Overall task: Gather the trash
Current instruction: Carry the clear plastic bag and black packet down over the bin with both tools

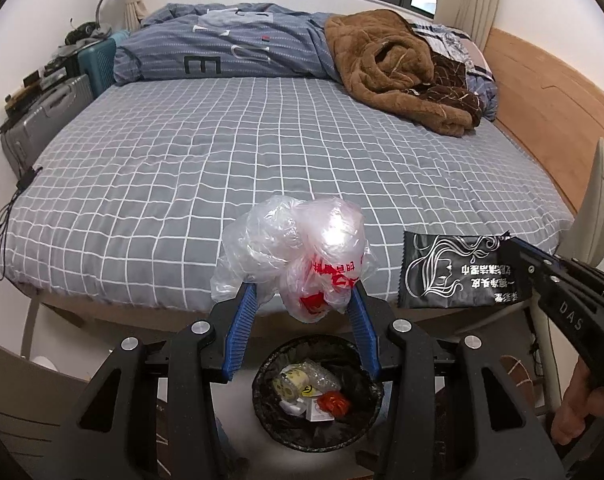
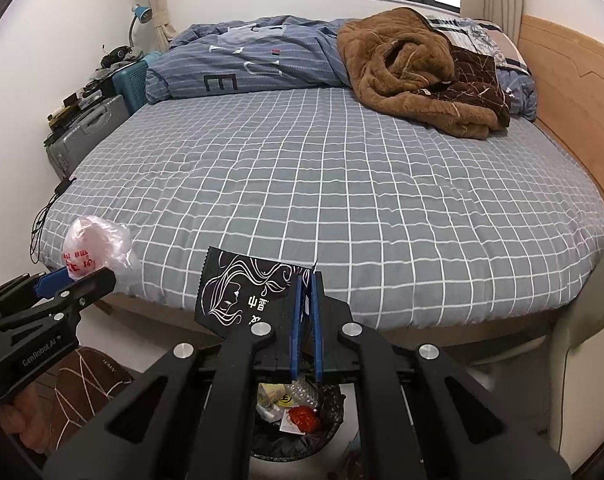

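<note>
My left gripper (image 1: 302, 292) is shut on a crumpled clear plastic bag with red print (image 1: 298, 252) and holds it in the air above a round bin with a black liner (image 1: 318, 396) on the floor. The bin holds several scraps. My right gripper (image 2: 307, 280) is shut on a flat black wrapper with a white line drawing (image 2: 242, 292), held above the same bin (image 2: 298, 420). The wrapper also shows in the left wrist view (image 1: 454, 272), with the right gripper (image 1: 510, 248) at its edge. The bag shows at the left of the right wrist view (image 2: 94, 248).
A bed with a grey checked sheet (image 1: 262, 152) fills the view beyond the bin, with a blue duvet (image 1: 230, 48) and a brown blanket (image 1: 398, 68) at its far side. Suitcases (image 1: 50, 120) stand at the left. A pale chair (image 1: 602, 208) stands at the right.
</note>
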Demonstrator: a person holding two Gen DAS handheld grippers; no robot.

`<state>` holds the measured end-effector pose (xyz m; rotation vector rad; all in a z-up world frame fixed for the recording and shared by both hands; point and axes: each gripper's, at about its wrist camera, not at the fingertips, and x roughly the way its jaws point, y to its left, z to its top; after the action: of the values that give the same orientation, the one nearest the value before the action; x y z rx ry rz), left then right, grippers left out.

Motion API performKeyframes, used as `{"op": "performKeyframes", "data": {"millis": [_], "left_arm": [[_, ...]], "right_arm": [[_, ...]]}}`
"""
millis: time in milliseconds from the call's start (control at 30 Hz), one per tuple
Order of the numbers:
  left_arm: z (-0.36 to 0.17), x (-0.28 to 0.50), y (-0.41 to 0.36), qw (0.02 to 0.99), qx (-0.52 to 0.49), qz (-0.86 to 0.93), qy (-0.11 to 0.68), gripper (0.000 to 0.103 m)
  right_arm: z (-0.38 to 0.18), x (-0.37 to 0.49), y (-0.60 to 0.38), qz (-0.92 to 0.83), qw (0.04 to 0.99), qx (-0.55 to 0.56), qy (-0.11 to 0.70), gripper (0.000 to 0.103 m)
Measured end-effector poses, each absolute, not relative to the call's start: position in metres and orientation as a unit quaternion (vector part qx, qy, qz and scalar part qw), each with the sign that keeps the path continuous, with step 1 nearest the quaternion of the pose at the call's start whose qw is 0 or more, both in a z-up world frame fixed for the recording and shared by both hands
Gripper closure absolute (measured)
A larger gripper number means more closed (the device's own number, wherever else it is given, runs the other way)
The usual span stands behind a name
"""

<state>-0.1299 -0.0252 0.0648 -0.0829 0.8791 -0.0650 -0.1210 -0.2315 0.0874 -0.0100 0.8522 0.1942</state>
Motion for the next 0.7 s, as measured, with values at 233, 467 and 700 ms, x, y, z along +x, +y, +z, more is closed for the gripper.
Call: {"op": "performKeyframes", "data": {"millis": [233,467,700], "left_arm": [[0.059,-0.156,-0.028,0.903,-0.039,-0.038,0.426,0.059],[0.049,-0.174,-0.026,0.899,-0.034,-0.038,0.435,0.059],[0.034,-0.181,-0.024,0.894,-0.031,-0.038,0.446,0.059]], "right_arm": [[0.084,-0.146,-0.23,0.096,0.906,-0.004,0.413,0.098],[0.078,-0.163,-0.226,0.1,0.903,-0.004,0.417,0.098],[0.061,-0.169,-0.222,0.103,0.897,-0.003,0.43,0.098]]}}
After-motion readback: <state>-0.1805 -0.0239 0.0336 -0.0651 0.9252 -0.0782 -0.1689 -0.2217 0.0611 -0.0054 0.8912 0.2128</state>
